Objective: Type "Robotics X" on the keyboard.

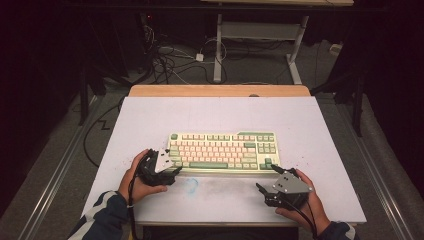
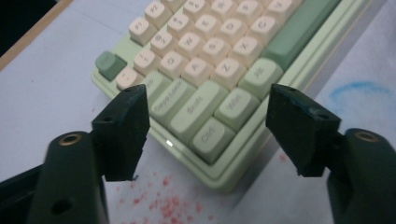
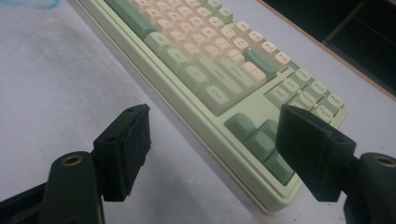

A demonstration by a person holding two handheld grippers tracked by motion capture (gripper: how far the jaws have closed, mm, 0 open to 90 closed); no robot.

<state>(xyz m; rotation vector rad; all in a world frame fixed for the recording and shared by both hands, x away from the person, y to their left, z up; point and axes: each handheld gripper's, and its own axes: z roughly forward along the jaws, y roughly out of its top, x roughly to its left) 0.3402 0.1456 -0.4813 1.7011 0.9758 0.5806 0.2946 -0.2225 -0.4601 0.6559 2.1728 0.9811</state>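
The keyboard [image 1: 223, 151], pale green with cream and green keys, lies flat across the middle of the high view on the white table top [image 1: 150, 120], its long side running left to right.

The left gripper [image 1: 172, 170] sits at the keyboard's lower left corner, and its jaws stand released. In the left gripper view that corner [image 2: 219, 179] pokes into the gap between the two black pads from the upper middle of the frame, and neither pad touches the case. The right gripper [image 1: 265, 180] waits at the lower right corner, jaws likewise spread and holding nothing. In the right gripper view the arrow-key corner [image 3: 275, 186] lies at the lower right, close to the right-hand jaw, while the left-hand jaw hangs over bare table.

The step in hand looks like taking hold of both ends of the keyboard. To do it well, each gripper should probably settle lower so its pads meet the case edge rather than the keycaps, and both should close evenly so the board does not swivel. Red specks [image 2: 163, 205] and a blue scribble [image 1: 191, 184] mark the table near the bottom edge.
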